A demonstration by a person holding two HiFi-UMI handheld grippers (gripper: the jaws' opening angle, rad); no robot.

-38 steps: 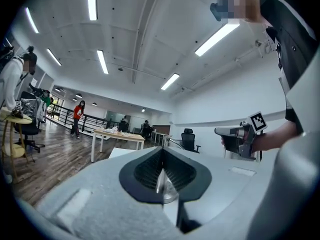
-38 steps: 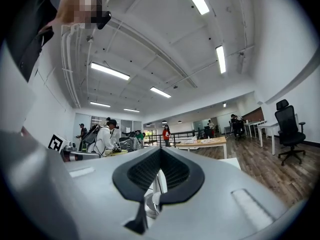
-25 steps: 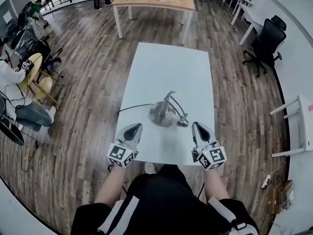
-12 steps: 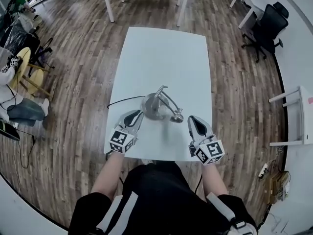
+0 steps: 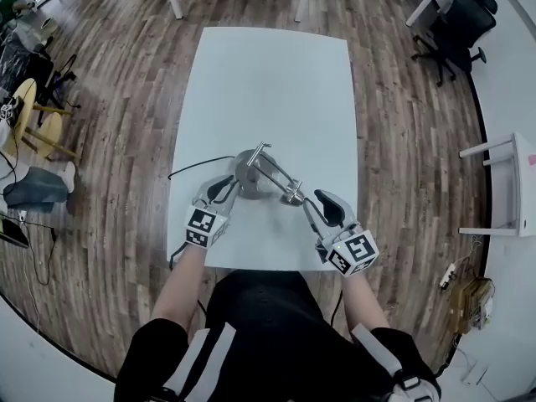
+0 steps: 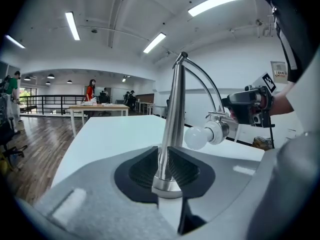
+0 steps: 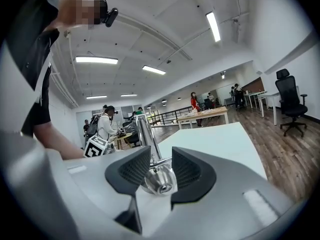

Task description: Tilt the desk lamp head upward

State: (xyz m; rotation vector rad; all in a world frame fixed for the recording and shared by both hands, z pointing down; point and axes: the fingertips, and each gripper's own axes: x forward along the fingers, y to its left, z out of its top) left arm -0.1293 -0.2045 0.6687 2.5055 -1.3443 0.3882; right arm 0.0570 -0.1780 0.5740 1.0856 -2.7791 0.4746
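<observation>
A silver desk lamp stands on the white table: round base, upright post, curved arm, and a head with a white bulb pointing low. My left gripper is at the foot of the post. In the left gripper view its pads lie against both sides of the post, shut on it. My right gripper has just been opening. The back of the lamp head sits between its pads, which stand slightly apart from it.
A black cable runs from the lamp base to the table's left edge. The table's near edge is just behind both grippers. Black office chairs and a white side table stand on the wood floor at the right.
Both grippers have come forward and down from the table's near edge to the lamp. The left has reached the post. The right jaws have parted around the lamp head.
</observation>
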